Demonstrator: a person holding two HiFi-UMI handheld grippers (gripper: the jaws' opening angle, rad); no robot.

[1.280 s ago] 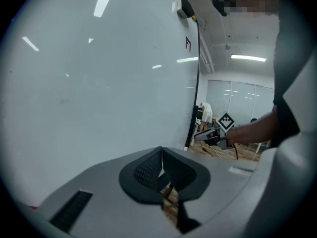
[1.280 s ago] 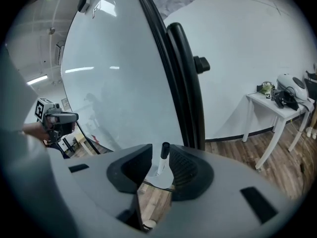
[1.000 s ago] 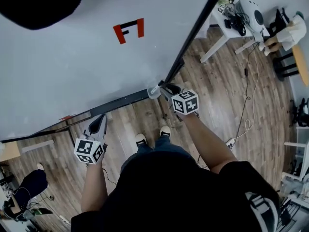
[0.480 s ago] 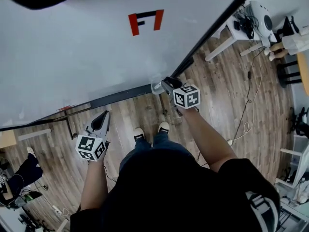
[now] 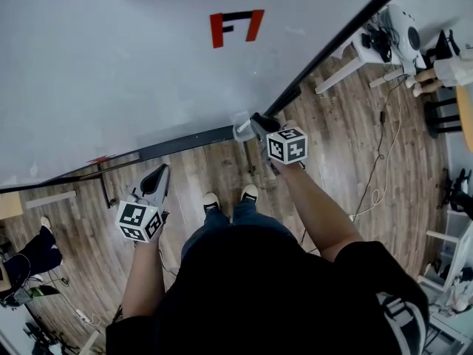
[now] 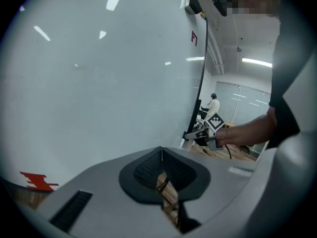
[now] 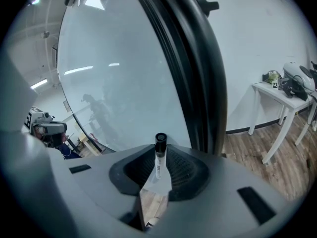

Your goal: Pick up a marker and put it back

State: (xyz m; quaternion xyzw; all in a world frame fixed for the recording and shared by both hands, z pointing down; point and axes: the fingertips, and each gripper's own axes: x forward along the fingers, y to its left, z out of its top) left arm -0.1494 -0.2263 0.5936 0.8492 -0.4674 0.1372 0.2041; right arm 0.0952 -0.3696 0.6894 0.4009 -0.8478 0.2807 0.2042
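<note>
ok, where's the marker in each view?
Head view: marker at the tip of the right gripper, by the whiteboard's lower corner.
Right gripper view: marker dead centre, upright between the jaws, which have just been closing on it.
Left gripper view: marker too small to make out; the right gripper sits right of centre.
Shared landmark: the whiteboard's black frame.

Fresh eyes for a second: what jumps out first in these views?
The big whiteboard fills the head view's upper left, with a red and black mark near its top. At its lower right corner the right tool has just been closing its jaws on a marker, which stands between them in the right gripper view. The left tool hangs shut and empty near the board's bottom edge.
</note>
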